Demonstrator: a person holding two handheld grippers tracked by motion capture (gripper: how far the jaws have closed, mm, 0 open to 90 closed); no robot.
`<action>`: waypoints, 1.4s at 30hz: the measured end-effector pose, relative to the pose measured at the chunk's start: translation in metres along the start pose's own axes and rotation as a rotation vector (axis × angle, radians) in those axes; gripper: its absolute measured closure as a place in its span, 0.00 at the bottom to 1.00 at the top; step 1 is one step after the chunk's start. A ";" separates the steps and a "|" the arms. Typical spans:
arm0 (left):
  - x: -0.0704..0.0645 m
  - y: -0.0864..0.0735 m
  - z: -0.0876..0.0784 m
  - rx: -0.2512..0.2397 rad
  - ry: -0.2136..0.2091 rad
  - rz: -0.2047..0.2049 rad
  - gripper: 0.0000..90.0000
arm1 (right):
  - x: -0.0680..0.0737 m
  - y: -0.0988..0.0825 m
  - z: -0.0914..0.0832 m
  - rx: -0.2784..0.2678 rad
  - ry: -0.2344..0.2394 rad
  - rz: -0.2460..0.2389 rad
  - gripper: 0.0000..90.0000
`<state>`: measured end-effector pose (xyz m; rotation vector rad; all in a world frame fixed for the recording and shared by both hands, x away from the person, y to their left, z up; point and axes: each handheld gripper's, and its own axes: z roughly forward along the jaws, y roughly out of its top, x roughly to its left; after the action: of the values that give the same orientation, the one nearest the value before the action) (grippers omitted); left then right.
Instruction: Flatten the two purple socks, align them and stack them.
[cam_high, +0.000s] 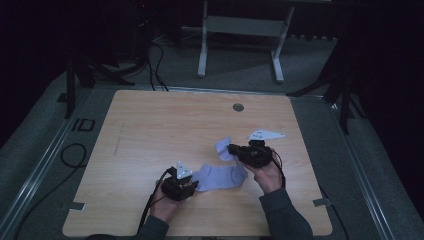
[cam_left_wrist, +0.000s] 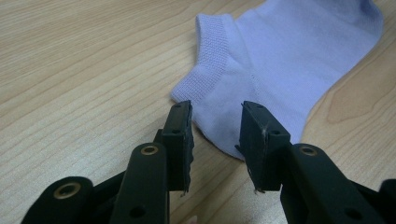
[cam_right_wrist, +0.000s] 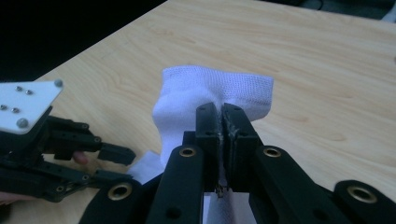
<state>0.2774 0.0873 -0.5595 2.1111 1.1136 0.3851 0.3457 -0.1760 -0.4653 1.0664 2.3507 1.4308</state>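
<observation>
In the high view a pale lilac knitted ankle sock (cam_high: 220, 175) lies on the near right part of the light wooden counter (cam_high: 150, 130). The left claw (cam_high: 192, 187), held in the person's left hand (cam_high: 165, 205), sits at the sock's near left end. The right claw (cam_high: 231, 148), in the right hand (cam_high: 267, 177), holds the sock's far right end, which is lifted and folded over to the far left. A small round grey grommet (cam_high: 238, 107) is set in the counter near its far edge.

In the left gripper view the left claw (cam_left_wrist: 215, 140) stands partly apart, its jaws either side of the sock's (cam_left_wrist: 280, 60) near edge; the pads do not press on the cloth. The ribbed cuff runs along the sock's left edge, flat on the counter (cam_left_wrist: 84, 70).

In the right gripper view the right claw (cam_right_wrist: 220, 122) is closed tight on a fold of the sock (cam_right_wrist: 210, 88), whose ribbed cloth bunches up beyond the jaws, above the counter (cam_right_wrist: 327, 70). The left claw (cam_right_wrist: 133, 156) shows at the near left, its jaws apart.
</observation>
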 end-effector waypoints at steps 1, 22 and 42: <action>0.000 0.000 0.000 -0.001 0.000 0.001 0.71 | 0.002 -0.002 0.002 0.003 0.006 0.001 0.95; -0.002 0.009 -0.013 -0.092 -0.096 -0.029 0.74 | 0.024 -0.040 0.045 0.092 0.052 -0.011 0.95; -0.001 0.015 0.000 -0.131 -0.186 -0.068 0.99 | 0.028 -0.044 0.053 0.105 0.089 -0.042 0.88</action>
<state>0.2859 0.0807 -0.5485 1.9458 1.0209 0.2174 0.3311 -0.1328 -0.5245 0.9916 2.5200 1.3818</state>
